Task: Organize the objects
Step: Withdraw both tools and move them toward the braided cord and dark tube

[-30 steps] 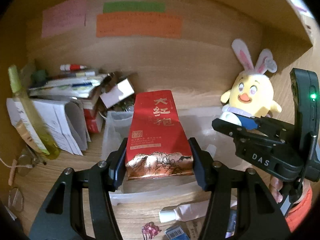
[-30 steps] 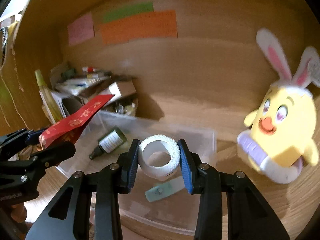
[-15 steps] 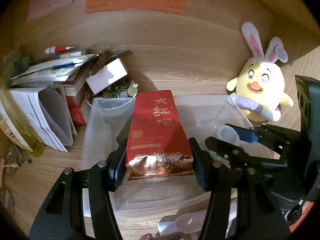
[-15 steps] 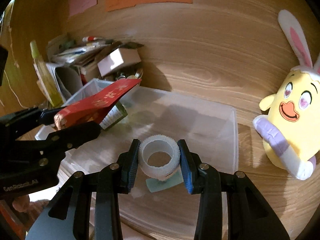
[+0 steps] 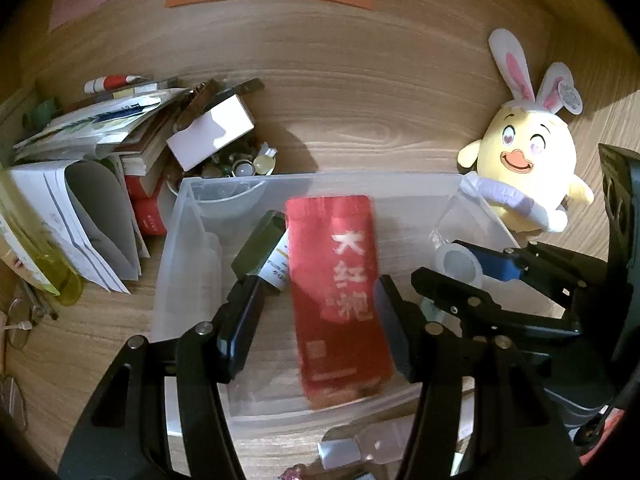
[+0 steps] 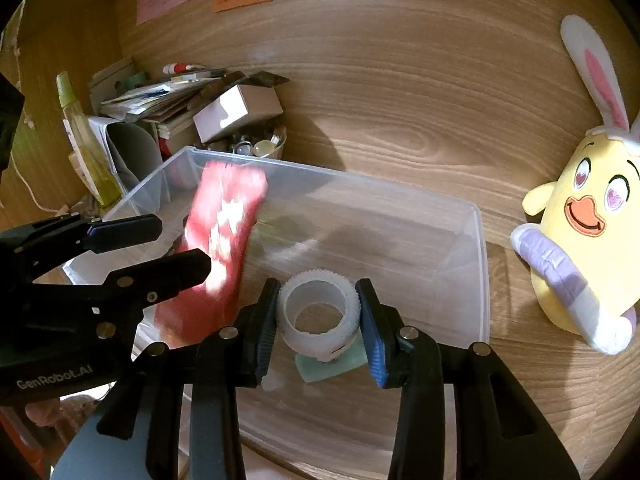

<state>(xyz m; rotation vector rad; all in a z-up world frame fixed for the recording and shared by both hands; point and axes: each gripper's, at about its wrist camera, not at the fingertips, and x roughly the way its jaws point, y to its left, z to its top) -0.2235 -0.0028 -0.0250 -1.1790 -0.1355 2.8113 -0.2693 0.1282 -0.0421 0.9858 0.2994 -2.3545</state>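
Since half a second ago, left gripper has let go of the red tea packet: jaws now spread wider than it, gap visible on both sides. Packet is motion-blurred inside the clear plastic bin, toward the bin's left half, partly covering a dark green bottle against the bin's left side. Can't tell if the packet has settled on the bin floor.

Right gripper unchanged: clamped on the white tape roll, roll hole-up, over the bin's near-right area. Pale green flat item sits on the bin floor just under the roll.

Outside the bin: yellow bunny-eared plush just off its right wall, upright. Paper and book pile plus a white box off its far-left corner. White tube near the bin's front wall.
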